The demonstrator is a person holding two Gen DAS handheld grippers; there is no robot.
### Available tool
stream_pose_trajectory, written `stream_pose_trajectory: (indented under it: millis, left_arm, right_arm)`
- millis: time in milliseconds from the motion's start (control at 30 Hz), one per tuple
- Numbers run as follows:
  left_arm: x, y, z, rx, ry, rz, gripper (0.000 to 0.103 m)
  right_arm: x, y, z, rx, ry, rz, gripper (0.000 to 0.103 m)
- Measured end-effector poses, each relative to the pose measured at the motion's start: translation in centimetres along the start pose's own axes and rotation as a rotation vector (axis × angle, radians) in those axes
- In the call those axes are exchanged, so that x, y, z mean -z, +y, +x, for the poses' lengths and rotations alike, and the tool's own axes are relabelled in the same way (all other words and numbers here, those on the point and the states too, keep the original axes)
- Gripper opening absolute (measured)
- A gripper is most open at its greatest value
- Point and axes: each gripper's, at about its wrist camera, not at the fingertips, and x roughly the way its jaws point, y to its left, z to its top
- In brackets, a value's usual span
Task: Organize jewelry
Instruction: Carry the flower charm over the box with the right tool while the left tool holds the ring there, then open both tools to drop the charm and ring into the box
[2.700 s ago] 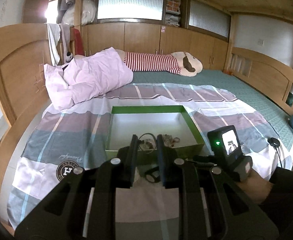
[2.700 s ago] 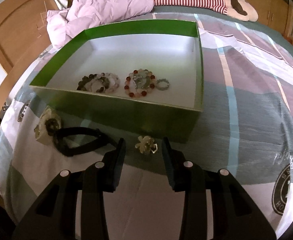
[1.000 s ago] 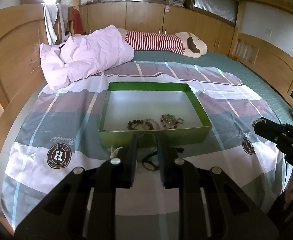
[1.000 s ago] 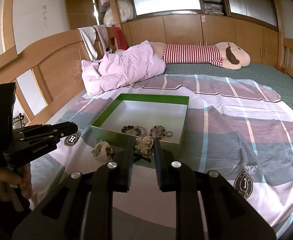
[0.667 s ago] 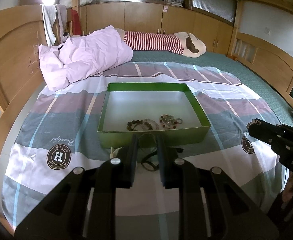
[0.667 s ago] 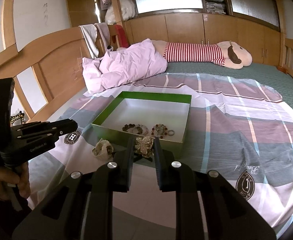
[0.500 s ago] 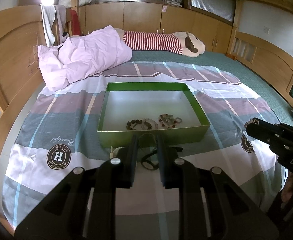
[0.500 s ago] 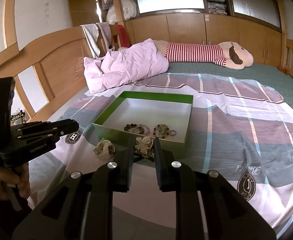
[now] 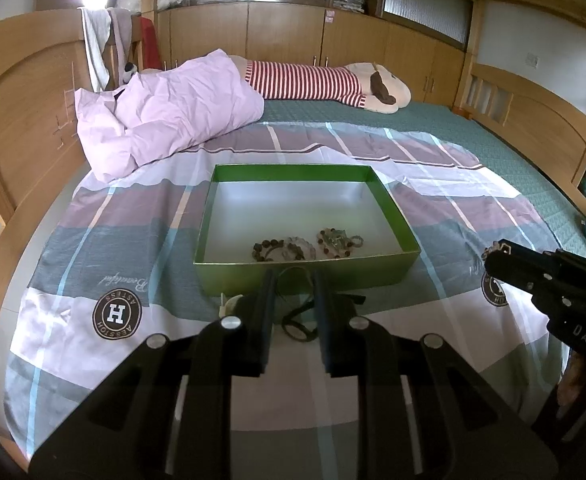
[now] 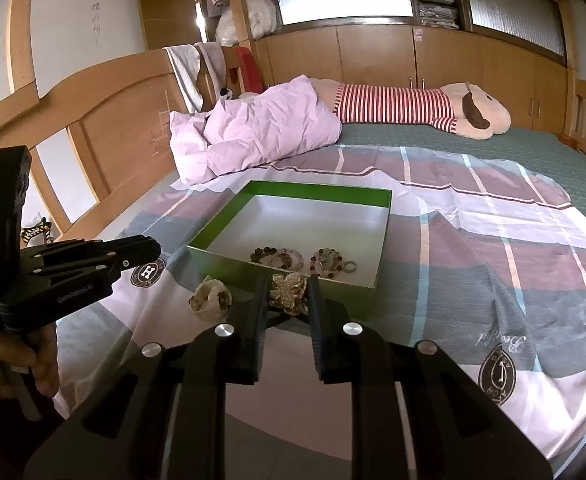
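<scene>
Just short of the green box's [image 10: 281,276] near wall, right gripper [image 10: 287,294] hangs above the bedspread [image 10: 473,264] with fingers clamped on a gold flower brooch [image 10: 287,292], lifted clear so it can likely pass over that wall into the box

Inside the box, against the near wall: dark-bead bracelet [image 10: 269,256], red-bead bracelet [image 10: 325,262], small ring [image 10: 349,267], grouped at one end, rest of the floor bare

Left gripper [image 9: 291,286] hovers off the box's near-left corner, fingers close together with a narrow gap, nothing between them; probably waiting

Outside the near wall, not yet boxed: cream flower piece [image 10: 209,300], black band [image 9: 299,320]
</scene>
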Motion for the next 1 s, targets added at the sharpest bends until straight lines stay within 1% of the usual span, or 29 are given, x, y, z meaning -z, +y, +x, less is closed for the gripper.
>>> stream_pose_trajectory:
  millis: [67, 133, 200, 267, 333, 400, 433, 467, 500, 567, 633, 733, 767, 800, 833, 900, 967, 1000]
  left_arm:
    - [-0.1, 0.0, 0.1, 0.001, 0.000, -0.006, 0.019]
    - [-0.2, 0.0, 0.0, 0.004, -0.006, -0.008, 0.019]
    - [-0.4, 0.0, 0.0, 0.003, -0.013, -0.009, 0.019]
    - [-0.6, 0.0, 0.0, 0.005, -0.017, -0.012, 0.019]
    - [-0.7, 0.0, 0.1, 0.004, -0.017, -0.016, 0.019]
    - [-0.8, 0.2, 0.4, 0.000, -0.014, -0.018, 0.019]
    - [-0.9, 0.3, 0.6, -0.001, -0.010, -0.020, 0.019]
    - [-0.9, 0.3, 0.8, -0.003, -0.005, -0.022, 0.019]
    - [-1.0, 0.4, 1.0, -0.007, -0.003, -0.022, 0.019]
    - [-1.1, 0.5, 1.4, -0.009, 0.006, -0.024, 0.019]
    - [-1.2, 0.6, 1.9, -0.014, 0.012, -0.027, 0.019]
    - [-1.6, 0.7, 2.7, -0.015, 0.019, -0.033, 0.019]
    - [-1.7, 0.6, 2.9, -0.014, 0.019, -0.034, 0.019]
    - [-1.9, 0.6, 3.2, -0.013, 0.019, -0.035, 0.019]
    - [-2.0, 0.6, 3.4, -0.013, 0.020, -0.034, 0.019]
    - [-2.4, 0.4, 4.3, -0.018, 0.024, -0.032, 0.019]
    - [-3.2, 0.1, 5.5, -0.016, 0.030, -0.032, 0.019]
    - [-3.6, -0.1, 6.2, -0.016, 0.031, -0.027, 0.019]
  right_arm:
    - [-0.5, 0.0, 0.6, 0.004, -0.002, -0.008, 0.019]
    - [-1.9, -0.2, 1.8, 0.013, -0.024, -0.014, 0.019]
    - [-3.4, -0.5, 3.4, 0.022, -0.037, -0.023, 0.020]
    - [-4.7, -1.3, 5.1, 0.026, -0.047, -0.003, 0.020]
    - [-6.0, -1.7, 7.6, 0.015, -0.049, -0.003, 0.020]
    - [-6.5, -2.1, 9.7, -0.002, -0.044, -0.010, 0.024]
    - [-6.5, -2.6, 10.4, 0.015, -0.051, 0.000, 0.033]
    - [-6.4, -3.3, 11.1, 0.036, -0.041, 0.022, 0.034]
    - [-6.3, -3.8, 11.3, 0.034, -0.028, 0.042, 0.034]
    - [-6.2, -4.6, 10.7, 0.034, -0.022, 0.077, 0.034]
    - [-6.2, -4.7, 8.9, 0.005, -0.027, 0.083, 0.034]
    - [-5.5, -4.2, 5.1, 0.012, -0.055, 0.066, 0.035]
    - [-5.0, -4.1, 3.8, 0.013, -0.052, 0.077, 0.043]
    - [-4.8, -4.1, 3.2, 0.011, -0.049, 0.092, 0.047]
    - [-4.5, -4.0, 2.7, 0.003, -0.049, 0.108, 0.053]
    - [-4.1, -3.5, 2.3, -0.017, -0.045, 0.091, 0.054]
    - [-3.8, -3.5, 2.5, 0.002, -0.039, 0.061, 0.054]
    - [-3.6, -3.8, 2.9, 0.005, -0.028, 0.069, 0.054]
